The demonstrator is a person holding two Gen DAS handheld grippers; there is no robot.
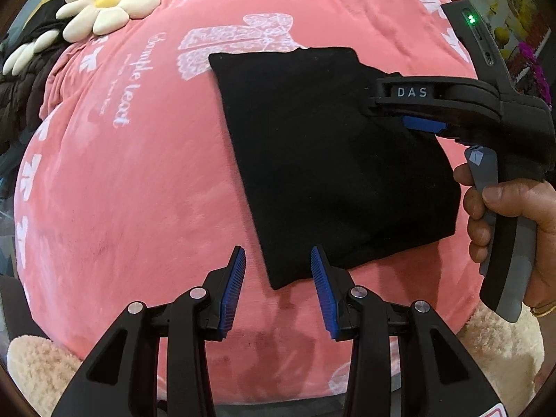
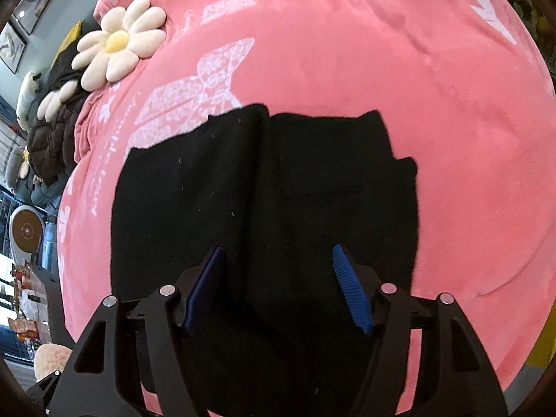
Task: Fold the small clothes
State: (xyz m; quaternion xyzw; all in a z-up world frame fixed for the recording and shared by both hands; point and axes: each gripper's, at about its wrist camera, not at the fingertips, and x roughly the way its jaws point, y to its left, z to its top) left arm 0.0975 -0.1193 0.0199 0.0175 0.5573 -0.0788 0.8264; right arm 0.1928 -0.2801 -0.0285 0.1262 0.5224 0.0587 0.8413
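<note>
A small black garment (image 1: 326,160) lies folded flat on a pink blanket (image 1: 139,191). My left gripper (image 1: 278,271) is open and empty, hovering just above the garment's near corner. My right gripper (image 2: 278,271) is open above the garment (image 2: 264,194); nothing is between its fingers. In the left wrist view the right gripper (image 1: 389,111) reaches in from the right over the garment's right side, held by a hand (image 1: 510,219). In the right wrist view the garment shows a crease down its middle and a stepped far right edge.
A daisy-shaped cushion (image 1: 107,3) lies at the blanket's far left, with dark quilted clothing (image 1: 24,80) beside it. Cream fleece (image 1: 34,358) shows at the near edge. Room clutter (image 2: 24,236) stands to the left of the bed.
</note>
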